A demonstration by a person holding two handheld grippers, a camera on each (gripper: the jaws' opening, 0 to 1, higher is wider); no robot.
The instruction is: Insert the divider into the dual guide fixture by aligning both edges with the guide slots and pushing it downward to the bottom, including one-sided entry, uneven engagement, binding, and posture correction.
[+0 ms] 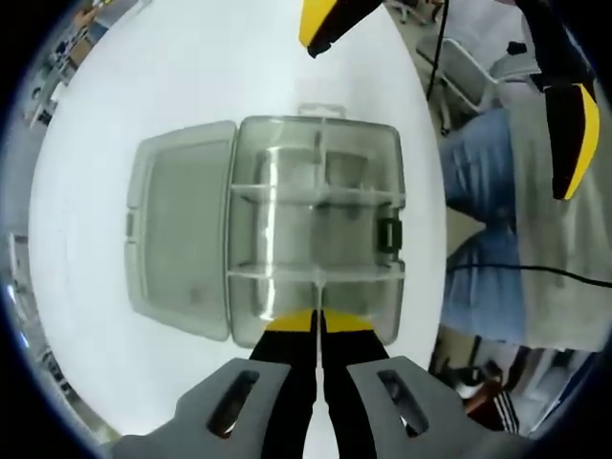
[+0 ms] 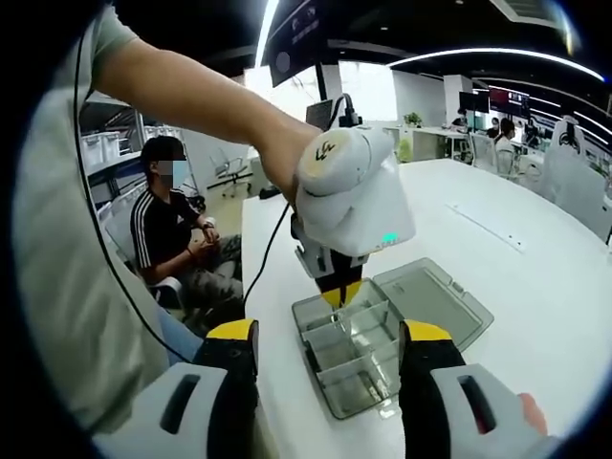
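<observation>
Clear compartment box (image 1: 316, 225), lid open toward 9 o'clock, sits on white tabletop (image 1: 191, 86). Left gripper (image 1: 318, 323) fingers pressed together at box's near wall; any divider between them is too clear to make out. Right gripper (image 2: 330, 349) fingers spread wide, holding nothing, hovering apart from the box (image 2: 359, 349).

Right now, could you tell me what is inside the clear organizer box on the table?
The organizer box holds clear dividers forming several compartments that look empty. The left hand-held gripper, jaws together, covers the near middle wall, so what it pinches is hidden.
</observation>
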